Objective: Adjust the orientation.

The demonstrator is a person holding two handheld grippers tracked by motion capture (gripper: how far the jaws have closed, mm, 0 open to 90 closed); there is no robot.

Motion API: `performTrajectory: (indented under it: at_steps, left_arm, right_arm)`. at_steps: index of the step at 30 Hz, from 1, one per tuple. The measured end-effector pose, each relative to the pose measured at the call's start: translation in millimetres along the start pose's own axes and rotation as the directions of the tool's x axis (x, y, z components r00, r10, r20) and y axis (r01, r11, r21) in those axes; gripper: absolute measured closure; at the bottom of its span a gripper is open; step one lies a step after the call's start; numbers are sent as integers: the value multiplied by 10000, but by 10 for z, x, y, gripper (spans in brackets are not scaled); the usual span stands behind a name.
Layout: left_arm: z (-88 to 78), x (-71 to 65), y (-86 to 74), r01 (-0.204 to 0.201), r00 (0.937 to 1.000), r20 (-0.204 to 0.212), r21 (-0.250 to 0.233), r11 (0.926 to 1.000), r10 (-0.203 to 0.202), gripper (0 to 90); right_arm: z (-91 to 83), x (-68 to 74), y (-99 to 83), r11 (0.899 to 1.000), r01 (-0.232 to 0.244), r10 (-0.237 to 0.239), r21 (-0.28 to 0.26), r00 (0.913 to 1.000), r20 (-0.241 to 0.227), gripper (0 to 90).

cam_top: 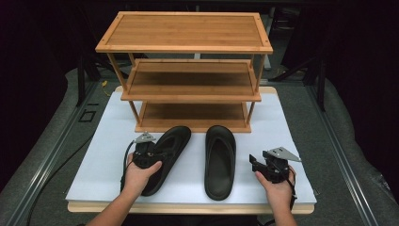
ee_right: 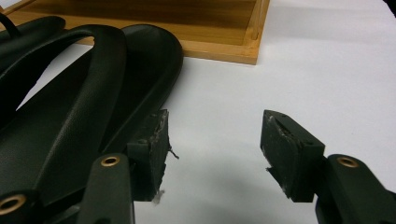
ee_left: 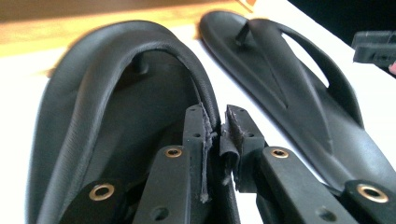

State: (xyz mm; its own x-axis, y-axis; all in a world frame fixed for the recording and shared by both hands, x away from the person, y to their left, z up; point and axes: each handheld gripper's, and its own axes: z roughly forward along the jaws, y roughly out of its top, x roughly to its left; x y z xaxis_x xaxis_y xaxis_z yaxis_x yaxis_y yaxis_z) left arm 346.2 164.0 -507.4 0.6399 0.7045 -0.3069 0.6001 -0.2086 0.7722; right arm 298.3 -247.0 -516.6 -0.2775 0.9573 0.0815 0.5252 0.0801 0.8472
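The left tongs [ee_left: 218, 128] pinch the strap of the left black rubber flip-flop sandal [cam_top: 165, 153], which lies flat on the white bench [cam_top: 108, 160]; the right tongs [ee_right: 212, 154] stand spread just beside the right matching sandal [cam_top: 219, 160]. Neither is lifted yet toward the three-tier bamboo shoe rack [cam_top: 188, 70] behind, so most work seems left.

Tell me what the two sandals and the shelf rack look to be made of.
Left sandal and right sandal: probably moulded rubber or foam, matte black, finely grained on the straps. Shelf rack: looks like bamboo or light wood, satin orange-brown, with a fine straight grain.
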Motion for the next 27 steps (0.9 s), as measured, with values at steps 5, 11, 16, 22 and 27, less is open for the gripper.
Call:
performTrajectory:
  at_steps: [5,11,16,22,27]
  left_arm:
    - [67,-33,-25,-284,9996,-39,200,9994,285,785]
    - [-50,-18,-2,-299,9995,19,-135,9995,300,696]
    - [-337,115,23,-731,9949,-740,-576,9957,688,641]
    - [-482,338,-122,-629,9900,-1300,-596,9962,547,557]
    - [-407,363,-230,-800,9853,-1540,-363,9961,735,541]
  right_arm:
    - [-3,-6,0,10000,-40,39,-20,10000,-38,420]
    - [-7,-9,1,10000,-36,36,-71,10000,-18,420]
    - [-16,-6,2,9999,-80,80,-97,10000,12,420]
    - [-13,1,2,10000,-52,52,-48,10000,16,420]
    - [-1,13,3,10000,-2,2,10,10000,-11,420]
